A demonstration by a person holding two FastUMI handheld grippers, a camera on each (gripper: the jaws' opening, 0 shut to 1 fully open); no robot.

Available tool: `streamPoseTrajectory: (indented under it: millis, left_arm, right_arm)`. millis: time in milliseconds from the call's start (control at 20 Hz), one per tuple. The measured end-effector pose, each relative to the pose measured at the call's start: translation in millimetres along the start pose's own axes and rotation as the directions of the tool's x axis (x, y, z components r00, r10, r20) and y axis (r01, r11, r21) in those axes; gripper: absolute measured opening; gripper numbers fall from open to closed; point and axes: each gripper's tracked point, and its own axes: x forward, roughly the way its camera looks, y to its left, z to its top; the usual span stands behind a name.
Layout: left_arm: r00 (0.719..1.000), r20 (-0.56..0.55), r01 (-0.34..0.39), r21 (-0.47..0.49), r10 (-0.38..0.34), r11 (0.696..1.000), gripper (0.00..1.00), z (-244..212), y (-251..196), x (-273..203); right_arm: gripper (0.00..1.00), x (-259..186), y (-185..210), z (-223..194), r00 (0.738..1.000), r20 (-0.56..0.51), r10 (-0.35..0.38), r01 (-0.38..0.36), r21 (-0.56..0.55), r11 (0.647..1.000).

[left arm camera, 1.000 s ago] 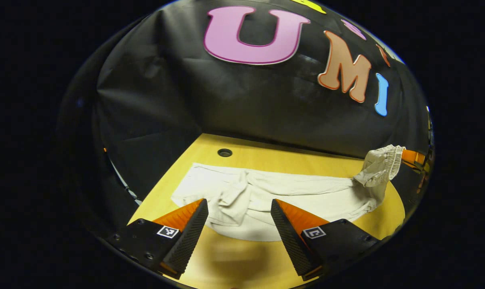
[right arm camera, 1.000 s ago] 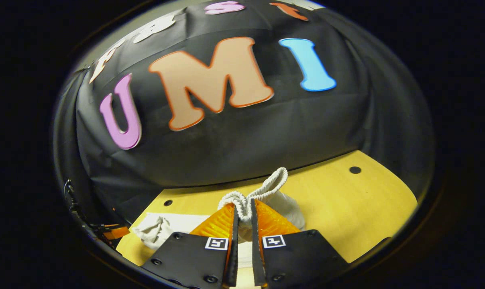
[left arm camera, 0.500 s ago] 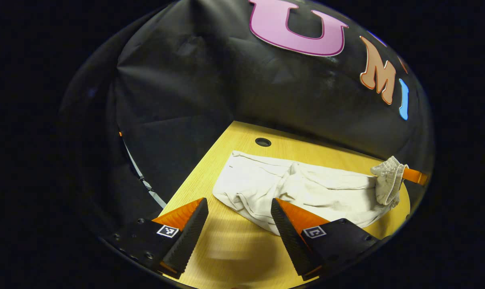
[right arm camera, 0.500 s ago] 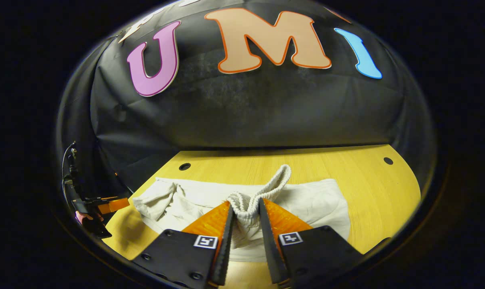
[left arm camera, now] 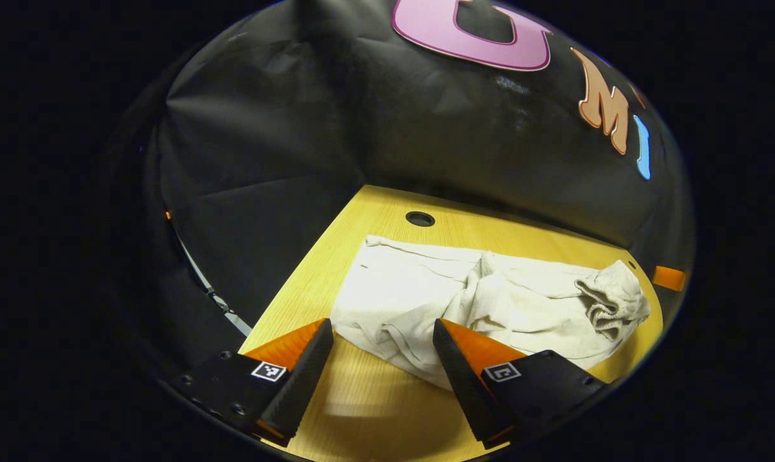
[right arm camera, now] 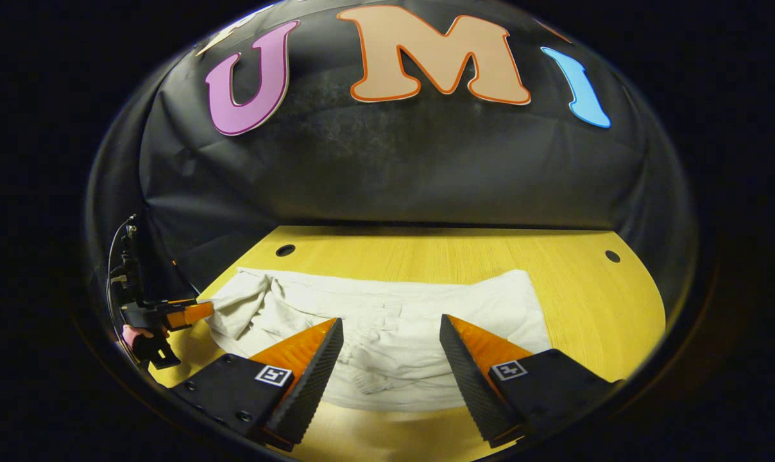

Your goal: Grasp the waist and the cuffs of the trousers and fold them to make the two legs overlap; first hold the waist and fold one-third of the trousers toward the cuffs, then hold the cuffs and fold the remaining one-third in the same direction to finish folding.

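Trousers (right arm camera: 387,321), pale, lying rumpled across the yellow tabletop (right arm camera: 580,301), waist bunched. Right hand-held gripper (right arm camera: 387,353) above near edge, fingers apart, holding nothing. Left hand-held gripper (left arm camera: 382,353) likewise apart at the trousers' left end.

Left gripper (right arm camera: 192,312) is tiny at the right gripper view's edge, so can't tell how its jaws stand. In the left gripper view one finger (left arm camera: 455,356) covers the trousers' (left arm camera: 490,301) near hem, and the table (left arm camera: 362,410) gets cut off below.
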Motion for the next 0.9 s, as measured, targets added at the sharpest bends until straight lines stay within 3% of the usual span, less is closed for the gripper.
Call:
streamPoseTrajectory:
  millis: [50,100,250,350,400,550,600,700,750,800,900]
  left_arm:
    - [1.0,-0.007,-0.002,0.006,0.002,1.0,0.95,-1.4,0.8,4.3]
    - [1.0,-0.006,-0.004,0.008,0.004,1.0,0.96,-2.3,0.9,8.1]
    - [1.0,-0.017,-0.003,0.01,0.003,1.0,0.95,-7.1,0.2,13.3]
    - [1.0,-0.013,-0.005,0.01,0.005,1.0,0.95,-5.8,-0.1,13.4]
    - [1.0,-0.012,-0.004,0.013,0.004,1.0,0.94,-6.4,-0.7,14.5]
    - [0.999,-0.037,-0.036,0.05,0.037,0.998,0.9,-10.6,7.3,15.4]
    - [0.998,-0.037,-0.051,0.057,0.053,0.997,0.81,-9.7,7.9,18.0]
    - [0.997,-0.04,-0.056,0.082,0.059,0.995,0.68,-11.4,5.0,22.0]
    - [0.998,-0.04,-0.042,0.086,0.046,0.995,0.63,-11.0,0.3,23.5]
    - [0.999,-0.038,-0.032,0.091,0.035,0.995,0.52,-9.5,-4.1,22.8]
    - [0.999,-0.041,-0.014,0.102,0.018,0.995,0.32,-10.0,-8.1,23.5]
  right_arm:
    - [0.92,-1.4,-2.7,-1.7,1.0,-0.004,-0.009,0.009,0.003,1.0]
    - [0.97,-2.5,-5.4,-3.3,1.0,-0.007,-0.018,0.018,0.005,1.0]
    - [0.92,-6.0,-13.9,-7.9,0.999,-0.017,-0.042,0.042,0.001,0.999]
    - [0.97,-5.8,-16.8,-9.7,0.998,-0.022,-0.051,0.051,0.0,0.999]
    - [0.92,-5.5,-17.1,-8.3,0.998,-0.022,-0.051,0.051,-0.001,0.999]
    - [0.97,-2.1,-15.4,-10.1,0.999,-0.03,-0.042,0.043,0.01,0.999]
    - [0.93,-1.0,-14.9,-9.6,0.999,-0.031,-0.041,0.042,0.012,0.999]
    - [0.97,-2.1,-15.6,-8.7,0.999,-0.029,-0.041,0.042,0.013,0.999]
    - [0.92,-3.3,-17.0,-8.5,0.999,-0.027,-0.045,0.045,0.008,0.999]
    - [0.97,-4.2,-19.2,-8.4,0.998,-0.026,-0.049,0.049,0.001,0.999]
    - [0.93,-7.6,-22.8,-9.2,0.998,-0.027,-0.054,0.054,-0.008,0.999]
